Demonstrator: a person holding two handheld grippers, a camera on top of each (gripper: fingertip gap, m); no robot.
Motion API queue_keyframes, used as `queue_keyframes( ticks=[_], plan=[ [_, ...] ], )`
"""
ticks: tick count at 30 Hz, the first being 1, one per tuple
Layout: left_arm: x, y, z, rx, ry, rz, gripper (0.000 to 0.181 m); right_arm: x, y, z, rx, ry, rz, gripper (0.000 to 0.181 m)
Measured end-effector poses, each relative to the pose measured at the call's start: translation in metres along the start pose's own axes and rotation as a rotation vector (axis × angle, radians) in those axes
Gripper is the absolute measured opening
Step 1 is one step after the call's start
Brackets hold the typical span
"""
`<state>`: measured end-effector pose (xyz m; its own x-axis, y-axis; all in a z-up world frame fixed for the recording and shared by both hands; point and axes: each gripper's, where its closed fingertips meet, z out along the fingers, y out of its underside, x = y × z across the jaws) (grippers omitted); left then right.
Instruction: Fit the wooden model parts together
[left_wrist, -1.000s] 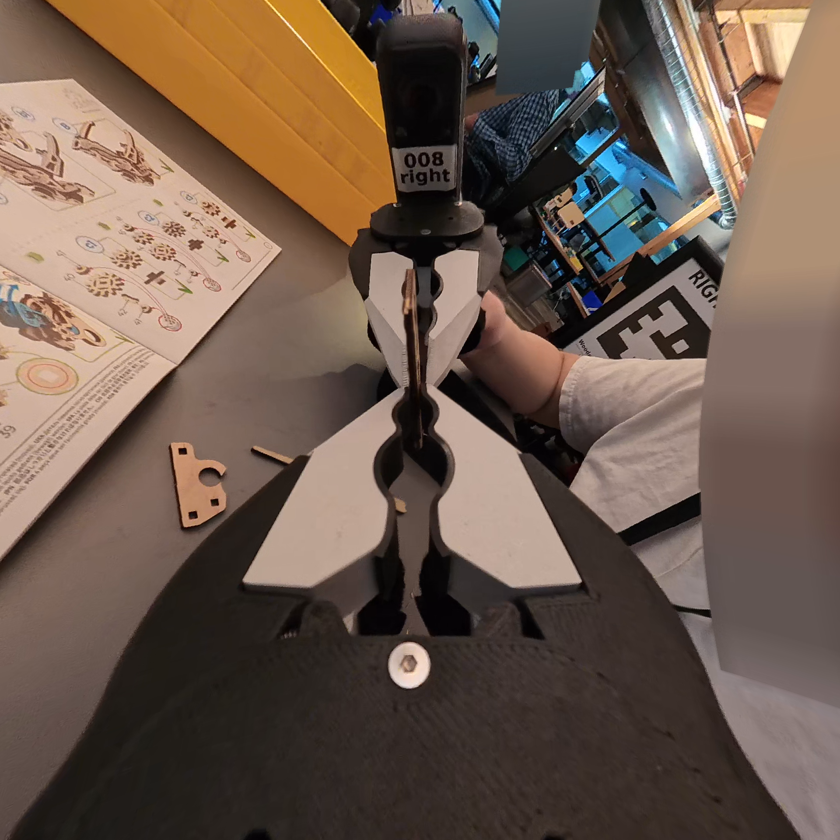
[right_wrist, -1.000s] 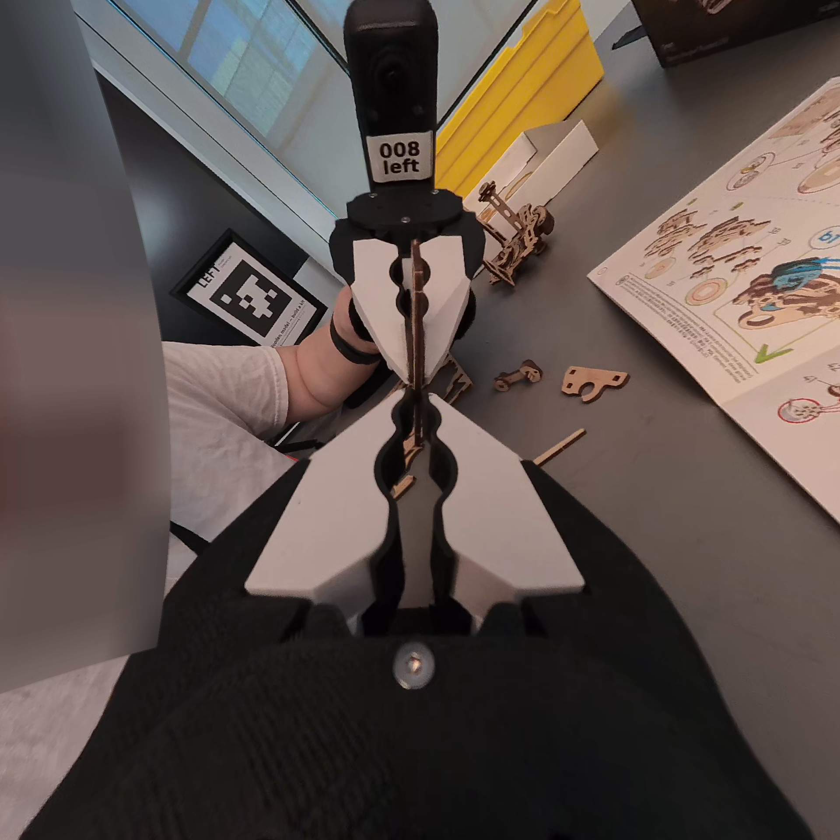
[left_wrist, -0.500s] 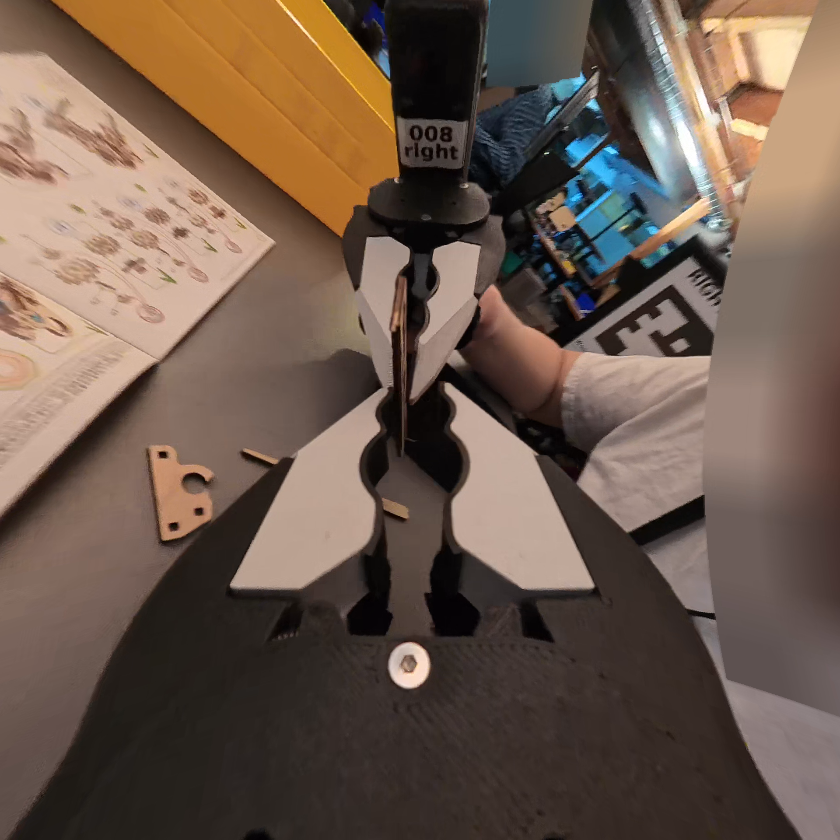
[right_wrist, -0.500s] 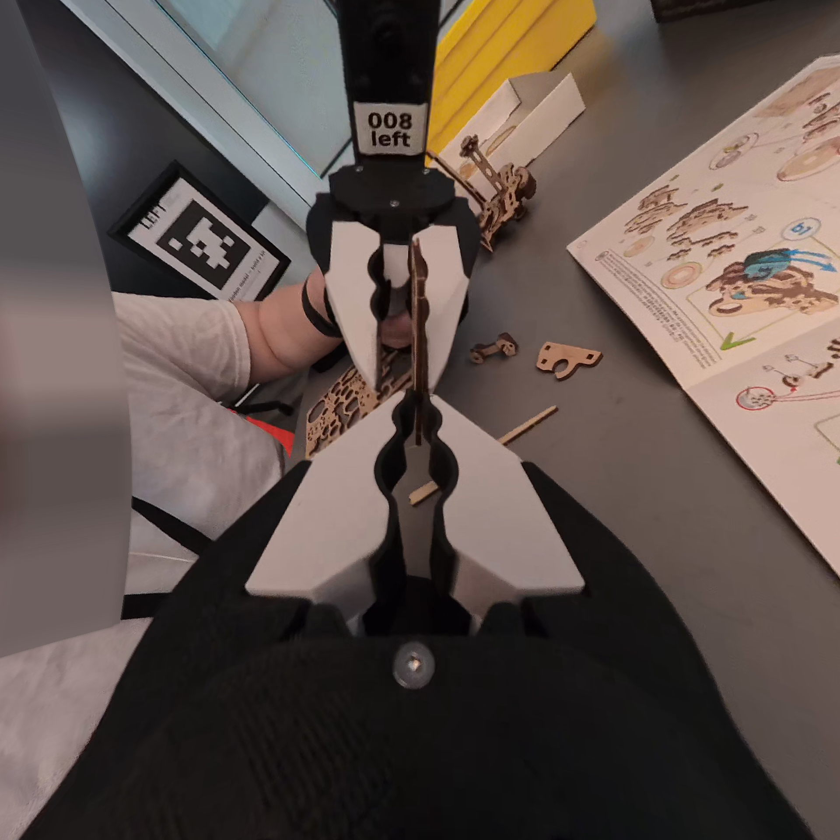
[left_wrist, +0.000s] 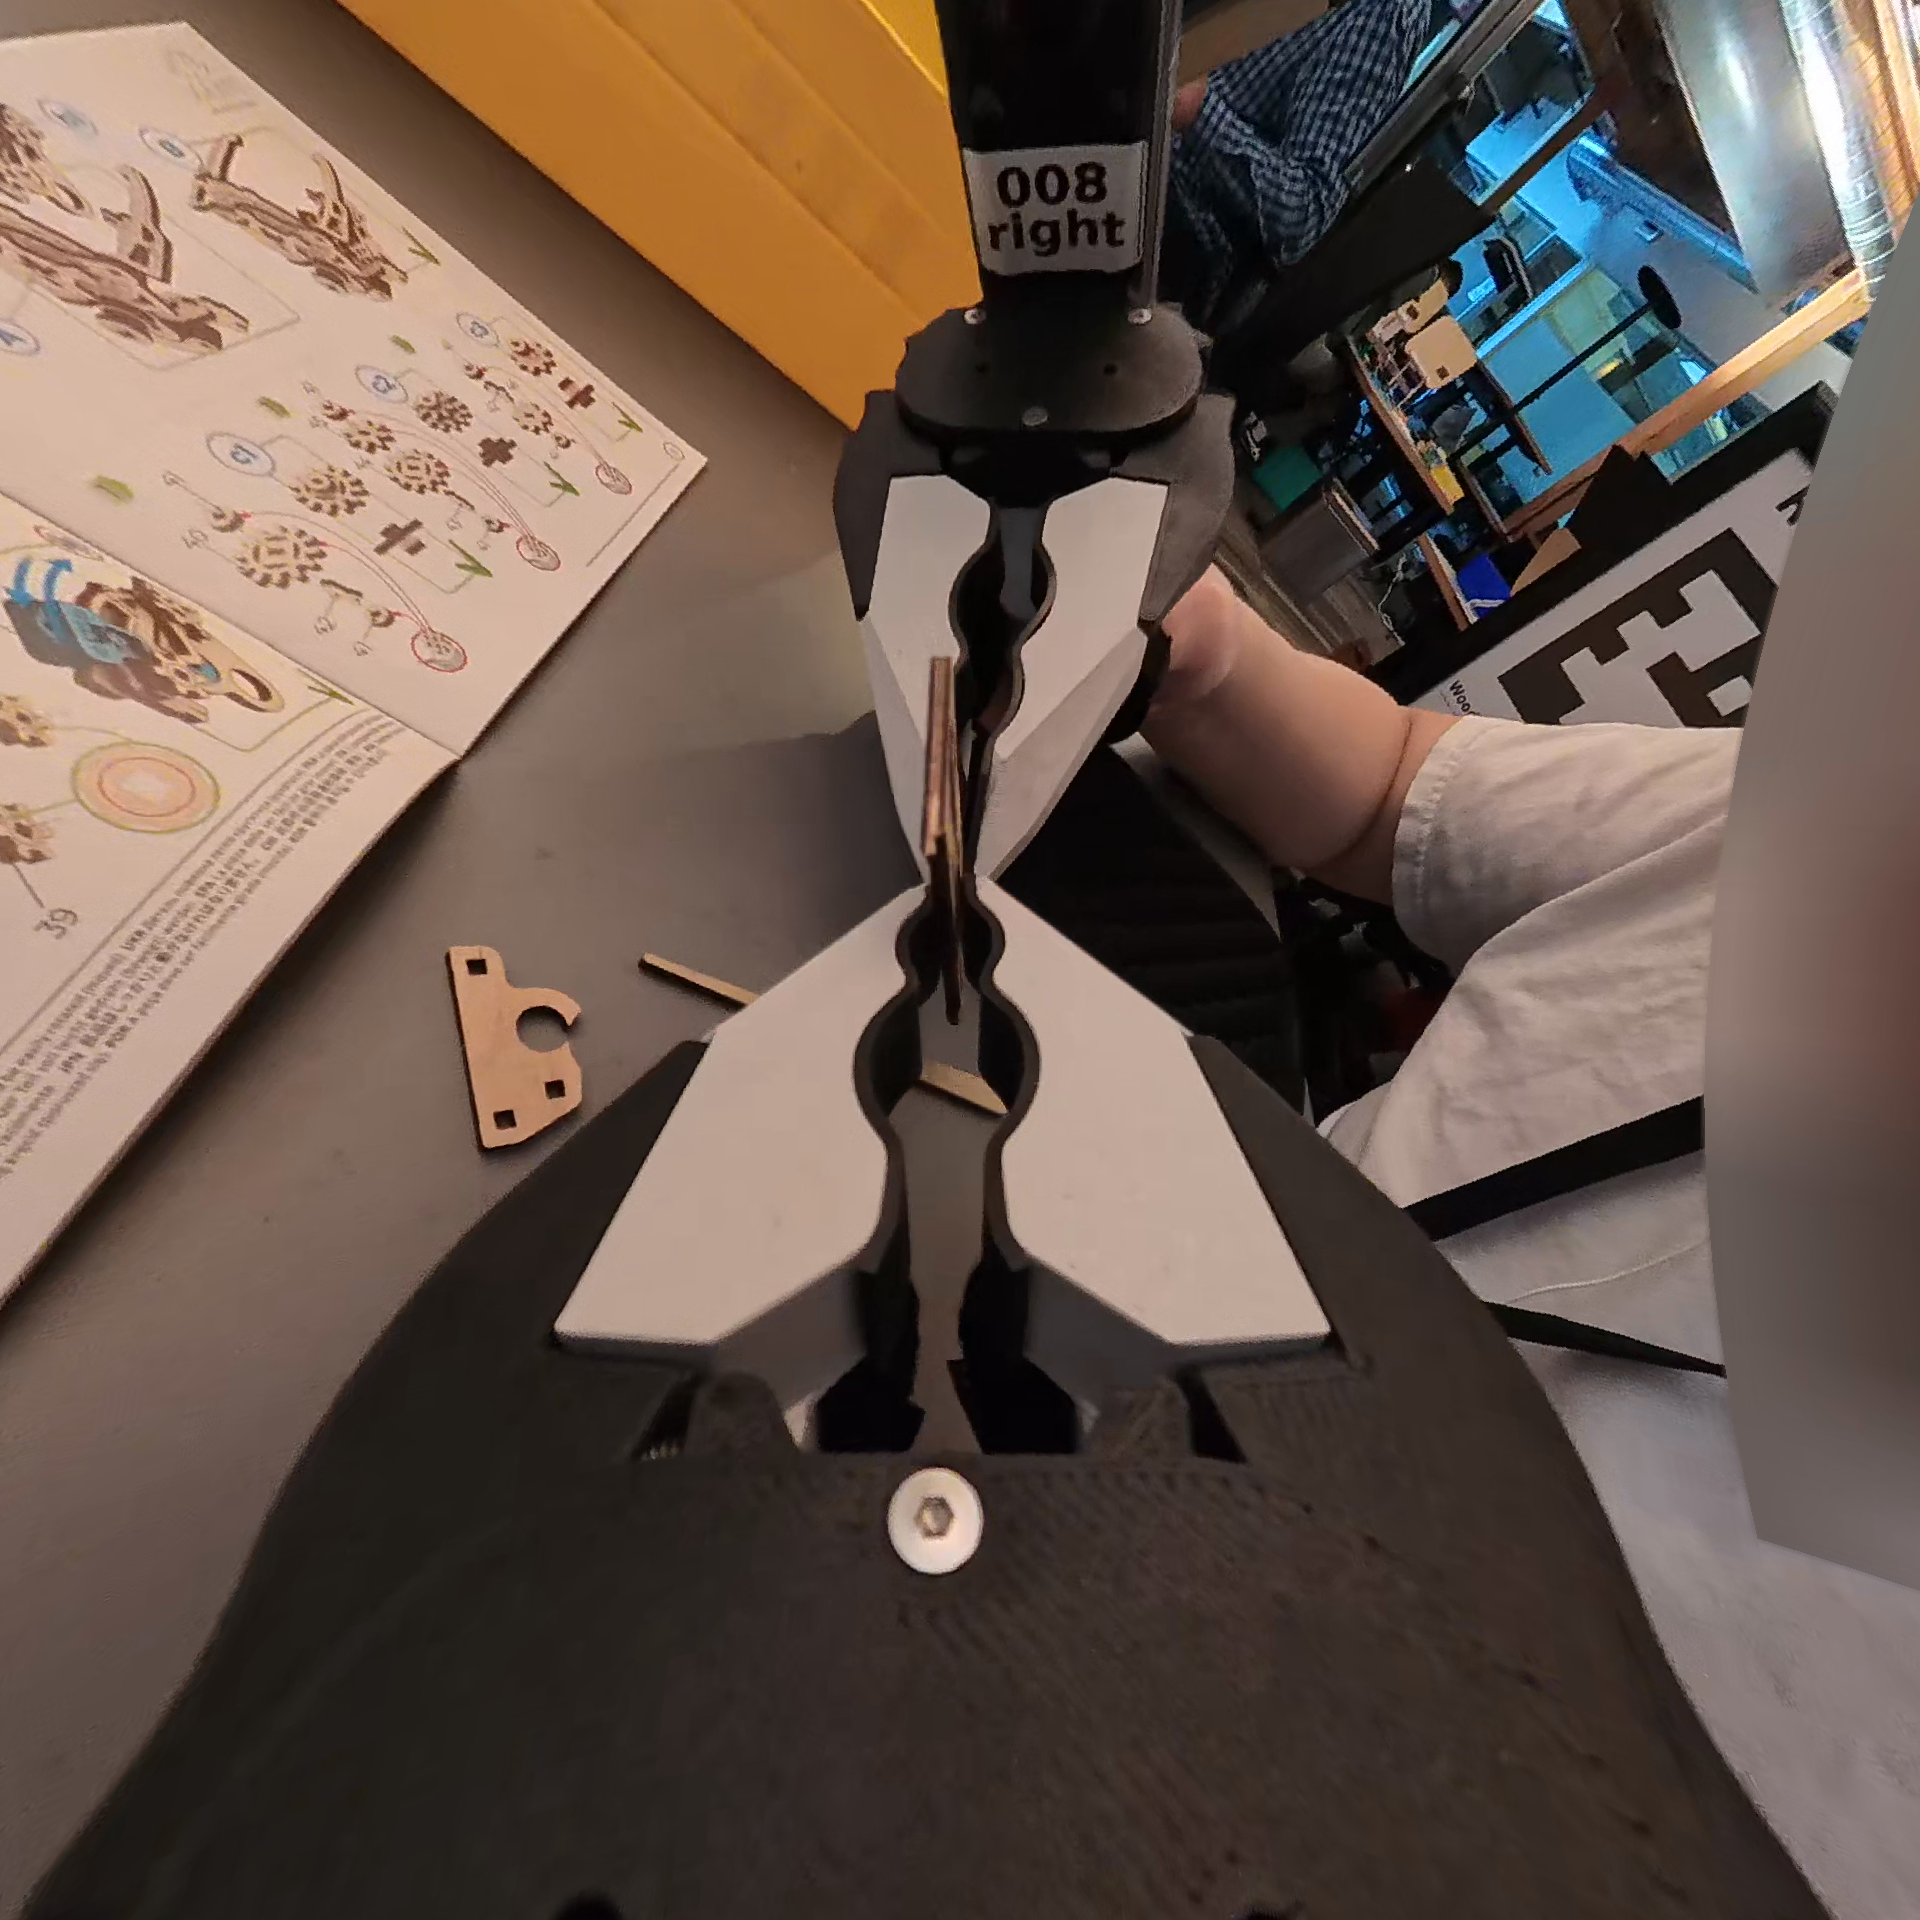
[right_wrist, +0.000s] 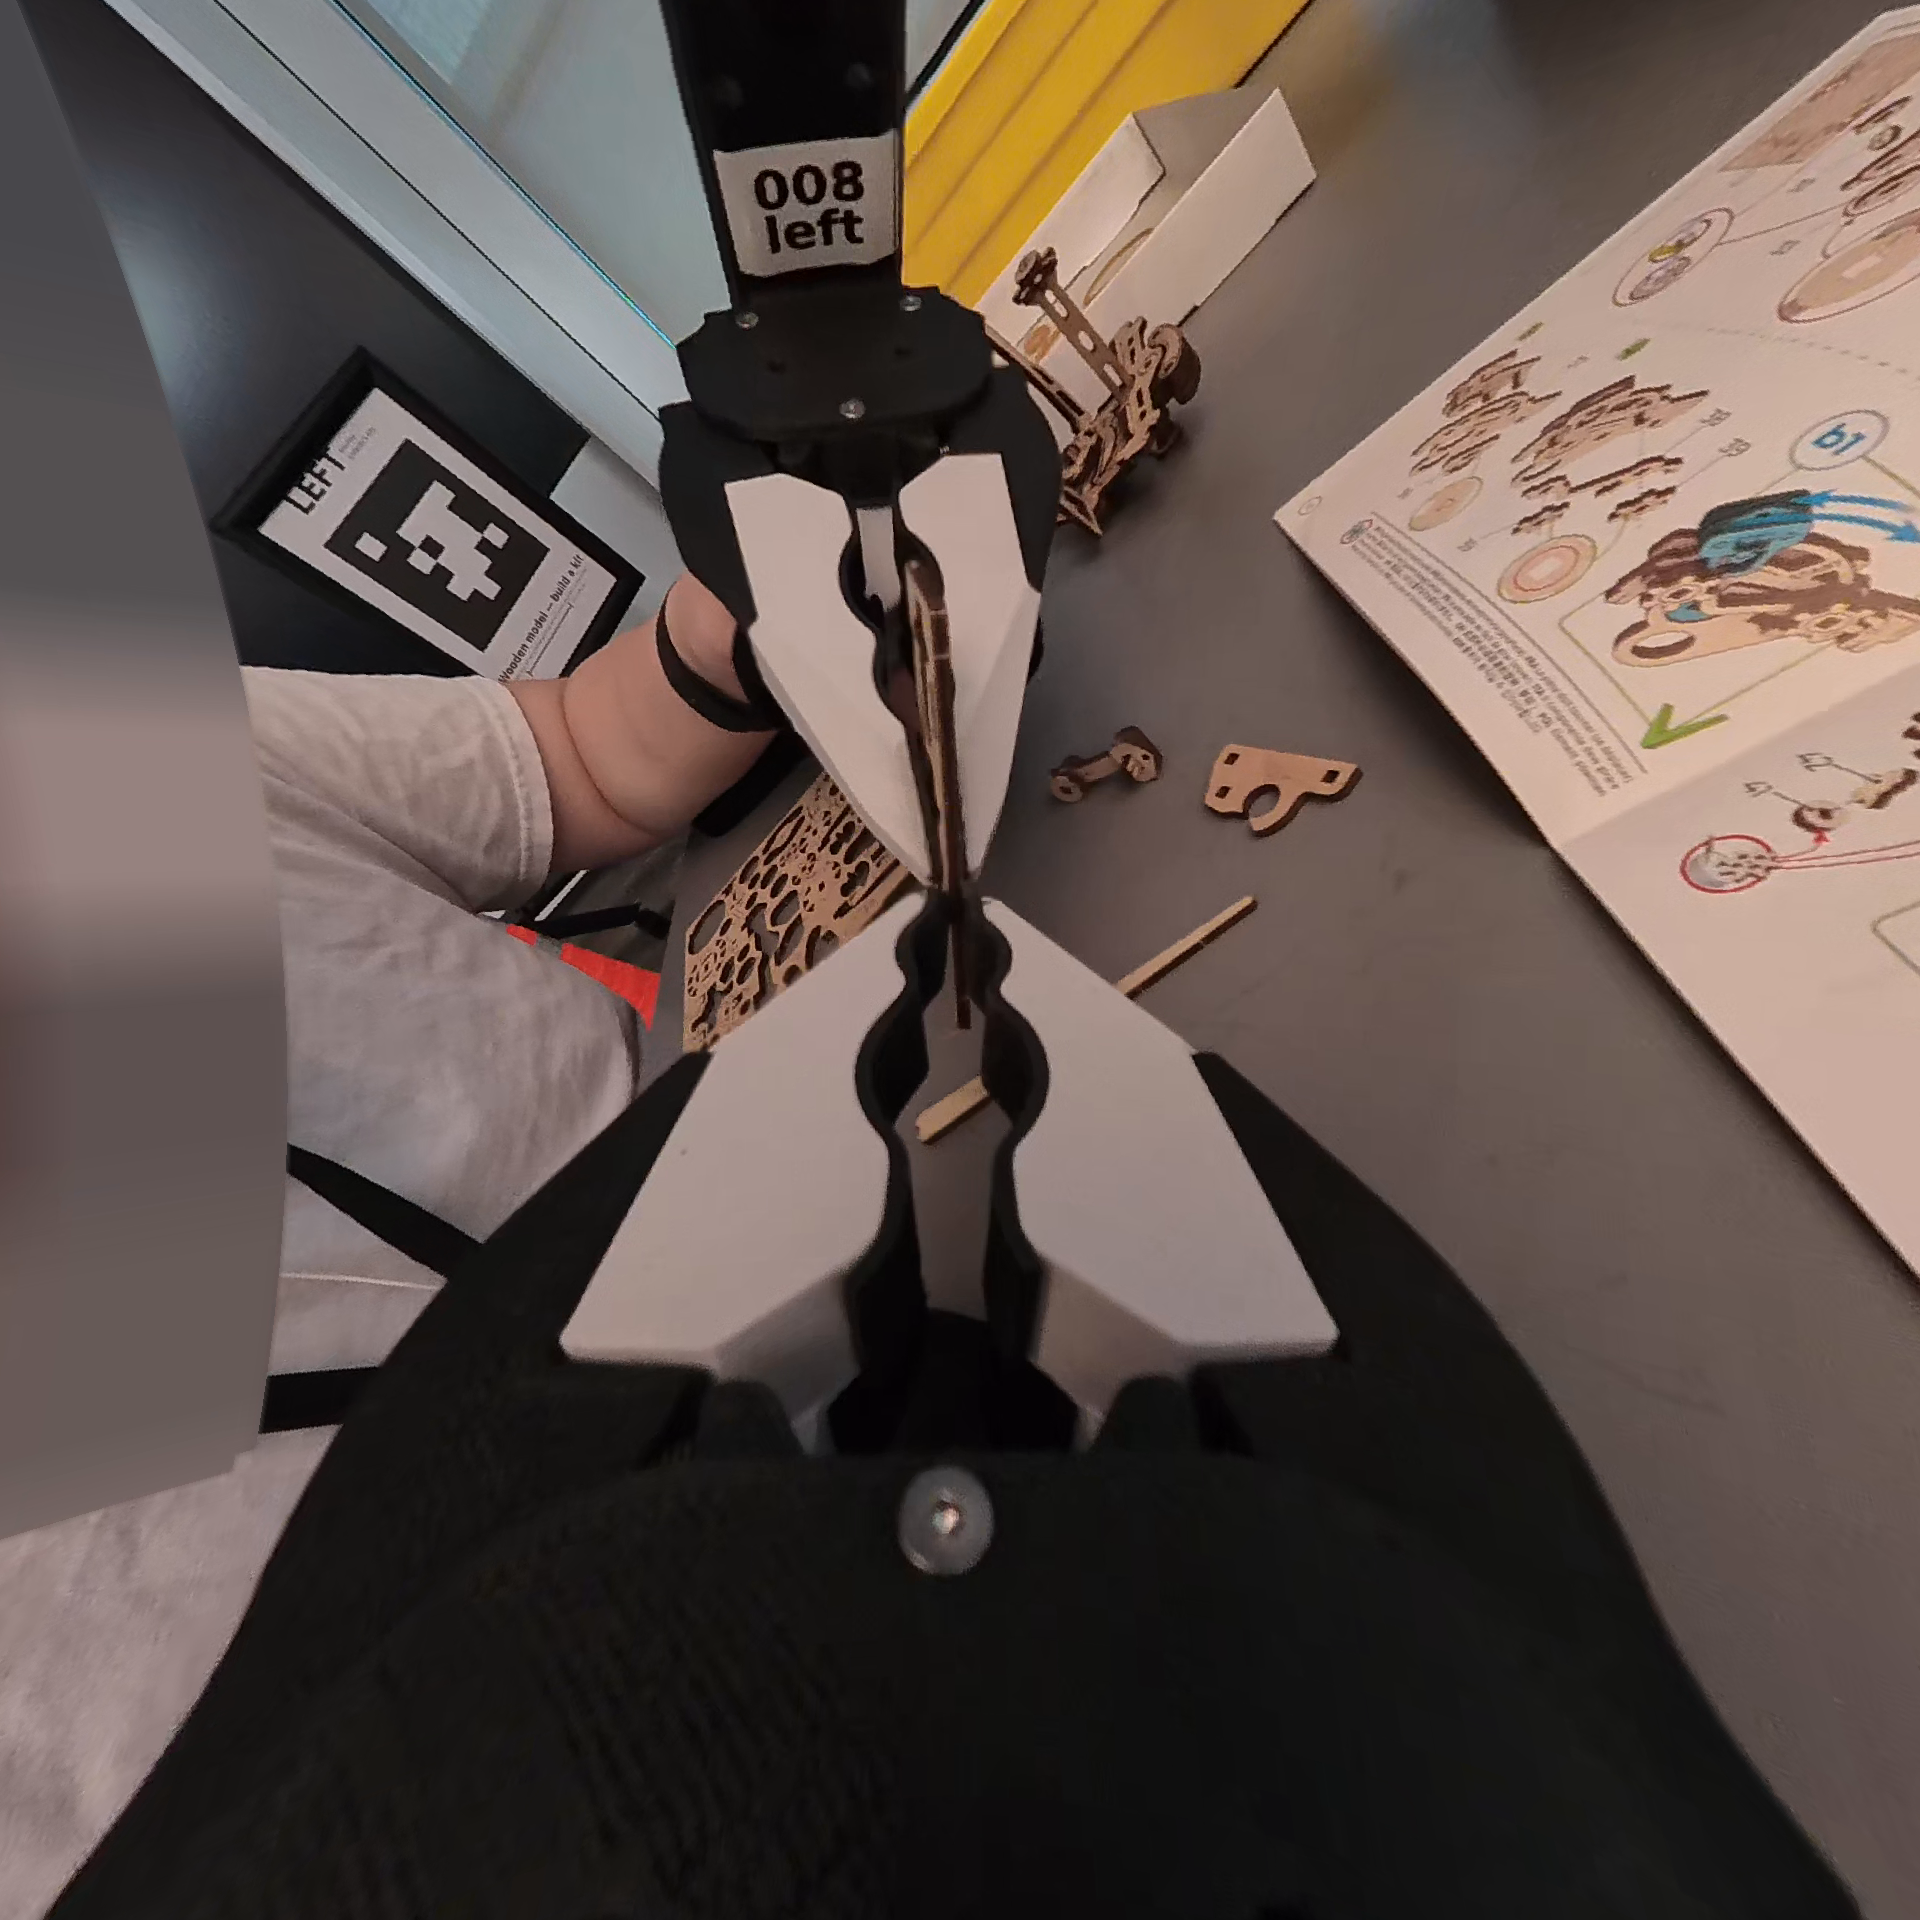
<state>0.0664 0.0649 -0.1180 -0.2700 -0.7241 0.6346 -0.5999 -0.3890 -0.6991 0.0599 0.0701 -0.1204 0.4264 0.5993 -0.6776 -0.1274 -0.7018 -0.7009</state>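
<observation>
My two grippers meet tip to tip above the dark table. A thin wooden piece (left_wrist: 940, 769) stands edge-on between them; I cannot tell whether it is one part or two overlapping. In the left wrist view my left gripper (left_wrist: 948, 902) is shut on its near end. The right gripper (left_wrist: 971, 857) faces it from above. In the right wrist view my right gripper (right_wrist: 951, 906) is shut on the piece (right_wrist: 930, 707), which runs up between the fingers of the left gripper (right_wrist: 940, 868).
An open instruction sheet (right_wrist: 1662, 623) lies on the table. A loose wooden bracket (right_wrist: 1278, 790), a thin stick (right_wrist: 1184, 945), a small wheeled part (right_wrist: 1107, 764) and a punched-out wooden sheet (right_wrist: 790, 935) lie below. A part-built model (right_wrist: 1112, 416), a white box (right_wrist: 1174, 177) and yellow bins (left_wrist: 727, 177) stand behind. My two grippers' fingertips are within a few centimetres of each other.
My left gripper opened half a second ago and has now closed again on the wooden piece. The right gripper has kept its hold. Both grippers have shifted slightly over the table.
</observation>
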Motion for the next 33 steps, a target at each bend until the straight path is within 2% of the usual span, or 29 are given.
queue_keyframes(
  ticks=[8, 14, 25, 29, 33],
  plan=[
    [-0.01, 0.005, 0.005, 0.036, -0.009, -0.119, 0.0, 0.012, 0.004, -0.001, -0.022, 0.061, 0.025, 0.0],
    [-0.022, 0.015, 0.01, -0.004, -0.145, -0.064, 0.0, 0.026, 0.014, 0.003, -0.085, 0.141, 0.026, 0.0],
    [-0.03, 0.024, 0.012, -0.019, -0.198, -0.097, 0.001, 0.034, 0.02, 0.007, -0.146, 0.236, -0.035, 0.0],
    [-0.027, 0.024, 0.014, -0.032, -0.142, -0.123, 0.001, 0.03, 0.021, 0.006, -0.139, 0.133, 0.001, 0.0],
    [-0.028, 0.023, 0.013, -0.043, -0.175, -0.077, 0.0, 0.031, 0.02, 0.006, -0.132, 0.108, 0.037, 0.0]
  ],
)
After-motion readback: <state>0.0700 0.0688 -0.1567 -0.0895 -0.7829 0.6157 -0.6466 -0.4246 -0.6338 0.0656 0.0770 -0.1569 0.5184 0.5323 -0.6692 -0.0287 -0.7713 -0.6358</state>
